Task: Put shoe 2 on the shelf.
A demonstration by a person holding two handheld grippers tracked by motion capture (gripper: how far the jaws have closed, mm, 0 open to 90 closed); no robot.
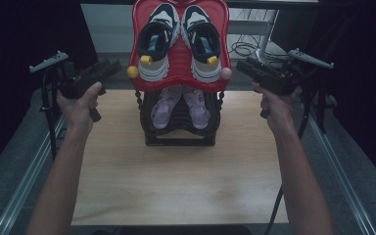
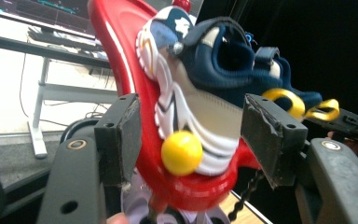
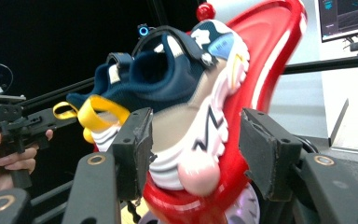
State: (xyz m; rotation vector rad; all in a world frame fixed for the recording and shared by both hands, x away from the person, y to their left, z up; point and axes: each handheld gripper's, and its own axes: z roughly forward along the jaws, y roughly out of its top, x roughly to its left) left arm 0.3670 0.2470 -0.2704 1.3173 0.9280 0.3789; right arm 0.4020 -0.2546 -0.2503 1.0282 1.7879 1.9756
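The high view is dim and bluish, its sides sunk in black, with only the table (image 1: 176, 171) and the red rack (image 1: 178, 54) catching light. Both gripper views are brighter — pale walls glare behind — yet soft, the right one smeared by motion blur.

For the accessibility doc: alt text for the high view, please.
Two hand-held grippers, left gripper and right gripper, point with open jaws at a red shoe rack on a wooden table. Navy-and-white sneakers sit on its top tier, purple shoes below.
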